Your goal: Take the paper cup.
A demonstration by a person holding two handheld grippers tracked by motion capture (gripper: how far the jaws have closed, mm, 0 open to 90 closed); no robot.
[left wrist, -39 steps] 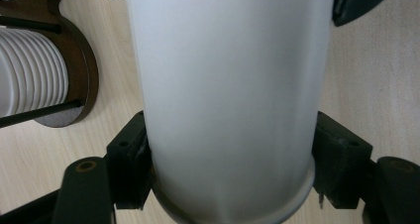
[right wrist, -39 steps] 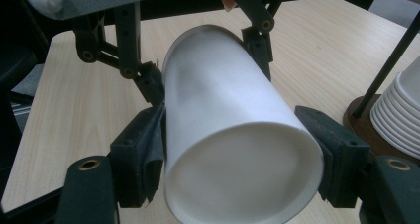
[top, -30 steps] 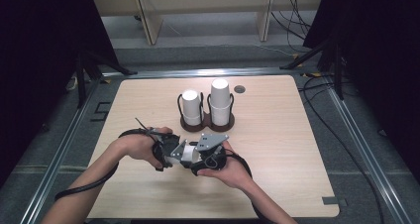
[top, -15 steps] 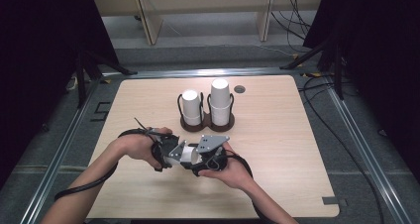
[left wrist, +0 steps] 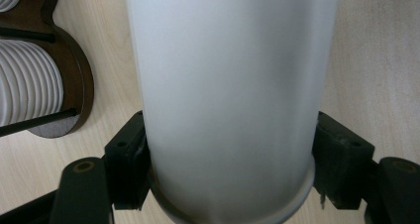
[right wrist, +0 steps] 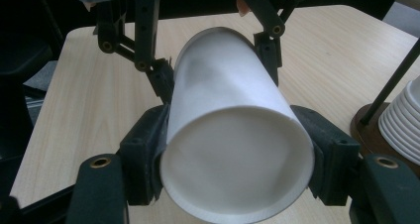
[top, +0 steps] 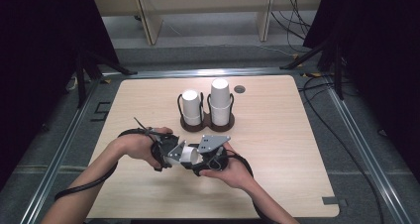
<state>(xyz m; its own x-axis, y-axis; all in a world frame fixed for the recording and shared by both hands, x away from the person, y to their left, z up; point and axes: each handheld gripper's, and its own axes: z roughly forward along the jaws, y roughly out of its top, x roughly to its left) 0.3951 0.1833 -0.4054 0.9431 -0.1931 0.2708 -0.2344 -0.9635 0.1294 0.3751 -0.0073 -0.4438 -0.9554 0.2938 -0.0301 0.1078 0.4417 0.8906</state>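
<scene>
A white paper cup (top: 188, 155) lies on its side above the table's front middle, held between both hands. My left gripper (top: 173, 152) is shut on it; in the left gripper view the cup (left wrist: 228, 95) stands between the black pads (left wrist: 126, 159). My right gripper (top: 200, 157) is shut on the same cup from the other side. In the right gripper view the cup (right wrist: 233, 135) turns a round end to the camera, clamped by my right gripper (right wrist: 237, 154), and the left gripper (right wrist: 213, 55) grips its far end.
A dark wooden holder (top: 207, 124) stands behind the hands with two stacks of white cups, a shorter left stack (top: 191, 106) and a taller right stack (top: 220, 101). A small dark disc (top: 239, 89) sits near the table's far edge. Cables trail from both grippers.
</scene>
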